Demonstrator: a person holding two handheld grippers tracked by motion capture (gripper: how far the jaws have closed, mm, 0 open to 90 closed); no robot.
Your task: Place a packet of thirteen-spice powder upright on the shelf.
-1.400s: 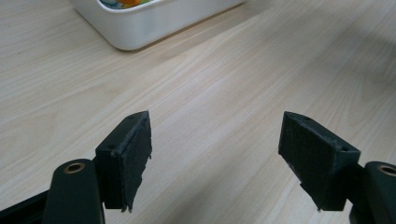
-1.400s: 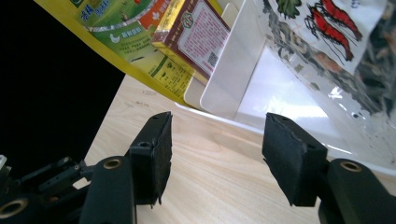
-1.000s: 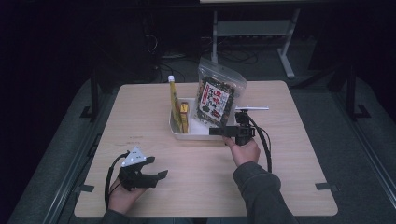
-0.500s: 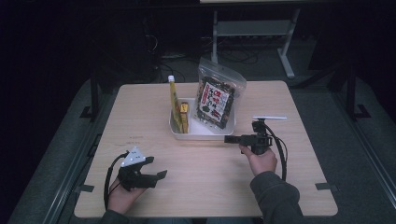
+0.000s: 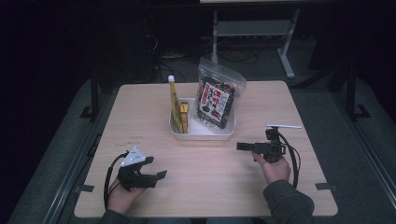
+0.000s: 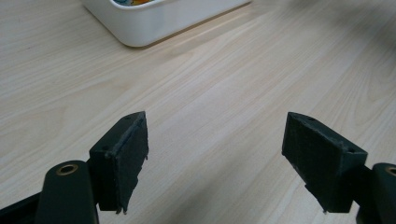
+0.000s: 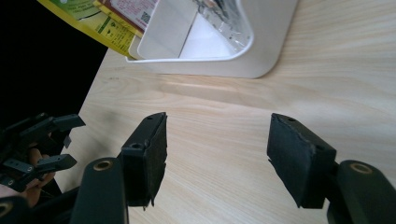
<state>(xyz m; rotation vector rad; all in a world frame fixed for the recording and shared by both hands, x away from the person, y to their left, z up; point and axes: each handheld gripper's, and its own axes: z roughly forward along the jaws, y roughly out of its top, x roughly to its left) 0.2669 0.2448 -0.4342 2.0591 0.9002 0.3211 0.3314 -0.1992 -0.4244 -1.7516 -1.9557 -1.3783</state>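
White bin (image 5: pixel 201 134) untouched; right hand-held gripper (image 5: pixel 243 146) level, jaws apart, empty.

The high view is taken from above the person's side, facing forward and down, so that the whole surface (image 5: pixel 205 154) is covered from a distance. The left gripper view is taken low and close along the left hand-held gripper (image 6: pixel 215 158), facing the white bin (image 6: pixel 154 23); the right gripper view is likewise taken close from the right hand-held gripper (image 7: pixel 217 158). The white bin (image 5: pixel 201 133) and the wood around it are shared by all three views.
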